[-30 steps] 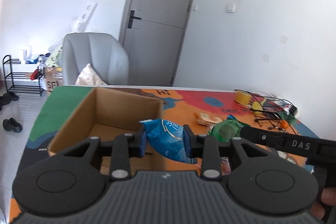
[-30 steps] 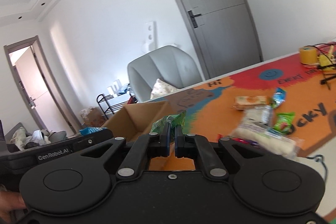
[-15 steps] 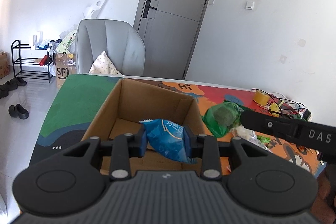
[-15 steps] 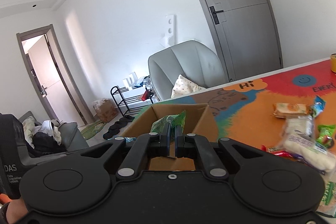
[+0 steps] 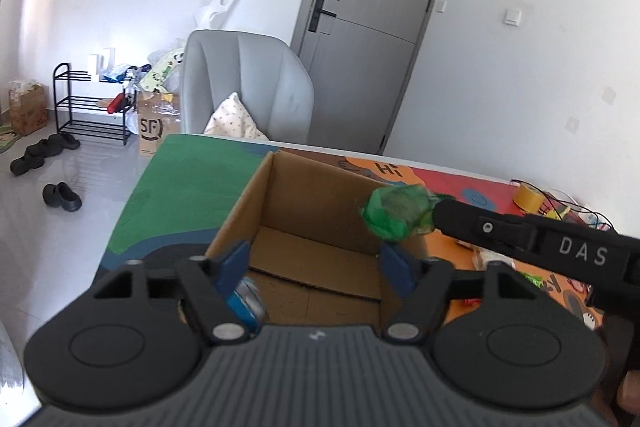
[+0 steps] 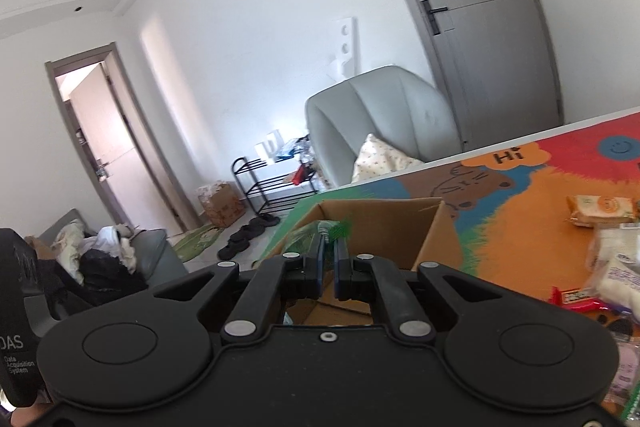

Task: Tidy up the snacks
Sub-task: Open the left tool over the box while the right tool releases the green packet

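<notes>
An open cardboard box [image 5: 320,203] stands on the colourful table mat. My left gripper [image 5: 316,255] hangs over the box's near edge, its jaws opening wide with nothing between them. A blue snack packet [image 5: 250,301] lies in the box under the left finger. In the right wrist view my right gripper [image 6: 329,251] holds a thin green snack packet [image 6: 310,239] over the box [image 6: 436,239]; its jaws are beginning to open. The left wrist view shows that green packet [image 5: 394,213] at the right gripper's tip above the box's right wall.
Several loose snack packets [image 6: 600,211] lie on the mat right of the box. A yellow tape roll [image 5: 528,197] and cables sit at the far right. Behind the table stand a grey armchair [image 5: 248,87] and a shoe rack [image 5: 92,107].
The left jaws have opened and the blue packet has dropped into the box. The right gripper has carried the green packet left, over the box.
</notes>
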Motion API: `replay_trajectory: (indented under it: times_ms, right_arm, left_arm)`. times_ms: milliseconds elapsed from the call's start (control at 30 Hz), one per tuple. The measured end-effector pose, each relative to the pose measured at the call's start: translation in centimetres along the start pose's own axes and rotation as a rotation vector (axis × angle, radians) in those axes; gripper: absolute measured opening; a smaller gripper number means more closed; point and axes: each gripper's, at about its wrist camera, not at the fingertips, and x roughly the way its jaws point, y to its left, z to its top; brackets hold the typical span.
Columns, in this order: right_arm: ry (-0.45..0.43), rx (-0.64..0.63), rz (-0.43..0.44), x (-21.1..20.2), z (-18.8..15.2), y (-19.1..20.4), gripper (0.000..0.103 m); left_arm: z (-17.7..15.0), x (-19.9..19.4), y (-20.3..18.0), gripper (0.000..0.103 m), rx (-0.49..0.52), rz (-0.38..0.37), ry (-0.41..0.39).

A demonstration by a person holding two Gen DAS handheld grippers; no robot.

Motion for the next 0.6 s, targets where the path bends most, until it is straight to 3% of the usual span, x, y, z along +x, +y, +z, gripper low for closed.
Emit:
replay_trajectory:
  times_ms: [67, 100, 200, 467, 600]
  right_arm:
    - [-0.008, -0.005, -0.016, -0.3, -0.2, 0.0, 0.042]
    - [-0.021, -0.003, -0.027, -0.7, -0.4, -0.2, 0.047]
    - [-0.023, 0.035, -0.054, -1.7, -0.8, -1.2, 0.053]
    - [-0.027, 0.104, -0.15, -5.6, -2.4, -4.4, 0.087]
    - [-0.038, 0.12, -0.2, -7.3, -2.9, -5.8, 0.097]
  left_arm:
    - [0.0, -0.5, 0.1, 0.081, -0.01, 0.004, -0.006]
    - [0.0, -0.6, 0.1, 0.082, -0.011, 0.006, -0.007]
    - [0.0, -0.9, -0.2, 0.087, -0.009, 0.025, -0.009]
    - [-0.8, -1.2, -2.6, 0.097, 0.019, 0.012, -0.009]
    - [-1.3, -1.6, -4.3, 0.098, 0.057, 0.009, -0.018]
